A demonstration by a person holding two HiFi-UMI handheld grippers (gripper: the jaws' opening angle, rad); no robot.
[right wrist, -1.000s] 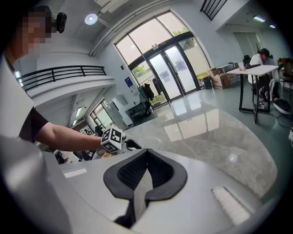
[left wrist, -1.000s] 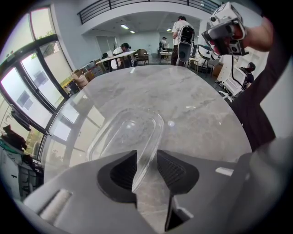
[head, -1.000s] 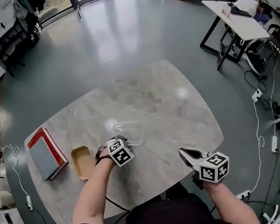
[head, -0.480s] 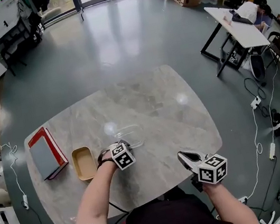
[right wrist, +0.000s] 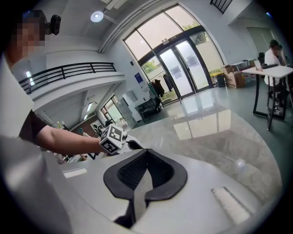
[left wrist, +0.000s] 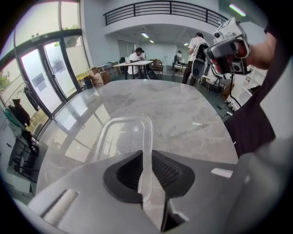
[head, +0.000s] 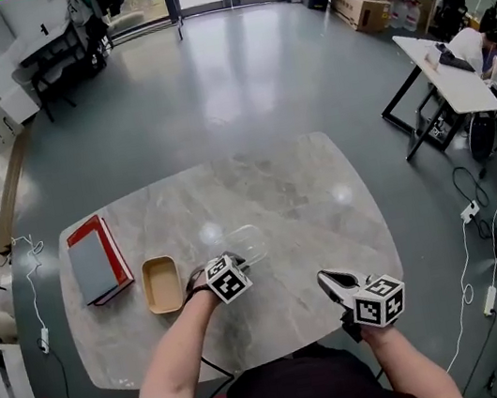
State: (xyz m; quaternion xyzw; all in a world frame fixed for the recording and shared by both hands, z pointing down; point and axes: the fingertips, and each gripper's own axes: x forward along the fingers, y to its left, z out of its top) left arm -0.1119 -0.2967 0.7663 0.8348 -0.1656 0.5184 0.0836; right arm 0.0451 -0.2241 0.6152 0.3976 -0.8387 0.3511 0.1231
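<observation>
Inspecting the marble table (head: 305,193), we count two containers. The clear plastic container (head: 246,241) sits near the table's middle, and through its walls we see only the marble beneath. The left gripper (head: 232,259) has it by the near rim: in the left gripper view the jaws are closed on that rim (left wrist: 146,171), which stands straight between the pads. We cannot tell whether the container's base touches the table. The tan container (head: 161,283) lies just to the left of that gripper and shows only its own bare floor. One stack of books (head: 98,261), a grey cover over a red one, lies further left. The right gripper (head: 331,280) hangs over the near right edge, well apart from both containers, its jaws pressed together on nothing (right wrist: 145,176). A second ago the rim ran aslant through a wider gap in the left jaws; the right gripper's jaws are as they were. Grippers counted: two.
</observation>
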